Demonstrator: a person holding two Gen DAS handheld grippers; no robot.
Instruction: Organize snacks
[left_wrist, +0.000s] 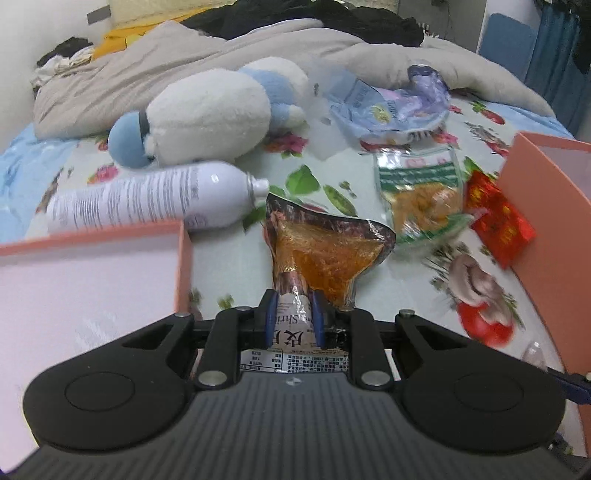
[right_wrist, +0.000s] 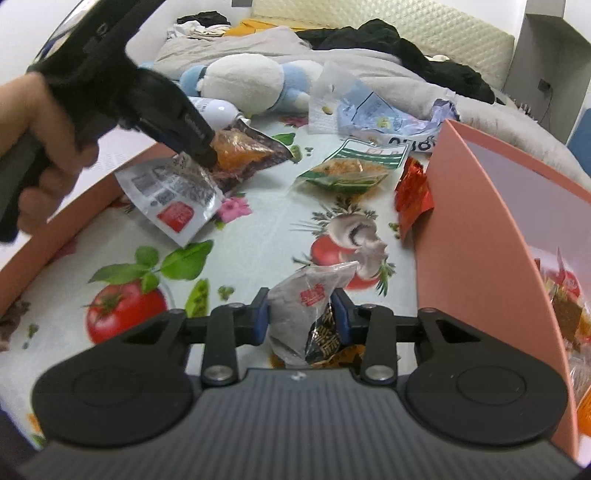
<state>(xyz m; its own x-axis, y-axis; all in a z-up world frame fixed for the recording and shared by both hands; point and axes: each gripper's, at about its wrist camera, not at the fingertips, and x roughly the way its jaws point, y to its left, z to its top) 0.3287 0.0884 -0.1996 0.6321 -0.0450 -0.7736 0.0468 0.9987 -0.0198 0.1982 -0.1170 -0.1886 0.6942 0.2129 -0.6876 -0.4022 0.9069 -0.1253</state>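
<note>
Snacks are lying scattered across a bed covered with a vegetable-print sheet (right_wrist: 258, 258), and two of them are sitting in the grippers. The left gripper (left_wrist: 294, 314) is pinching an orange-filled snack packet (left_wrist: 325, 258) by its narrow end, jaws nearly together on the crumpled foil. Its long axis is running straight away from the camera, the wide end flaring out above the sheet toward a white spray can (left_wrist: 155, 199). In the right wrist view the same packet (right_wrist: 243, 151) is hanging lifted off the sheet beside the left pink box (right_wrist: 74, 221), with its printed tail drooping down over the box's near wall.

The right gripper (right_wrist: 302, 314) is squeezing a grey crumpled packet (right_wrist: 306, 306), jaws partly closed against its sides. This packet is standing roughly upright between the pads, its top corner pointing away and slightly right.

A right pink box (right_wrist: 480, 229) is standing just beside the right gripper, with wrappers showing inside near its lower corner. A green-striped packet (right_wrist: 351, 170) is lying flat between the boxes, long axis slanting, and a red packet (right_wrist: 412, 192) is leaning against the right box's outer wall. Bare sheet is lying open between the boxes. A plush toy (left_wrist: 207, 114) and grey blanket (left_wrist: 147, 66) are crowding the far side.
</note>
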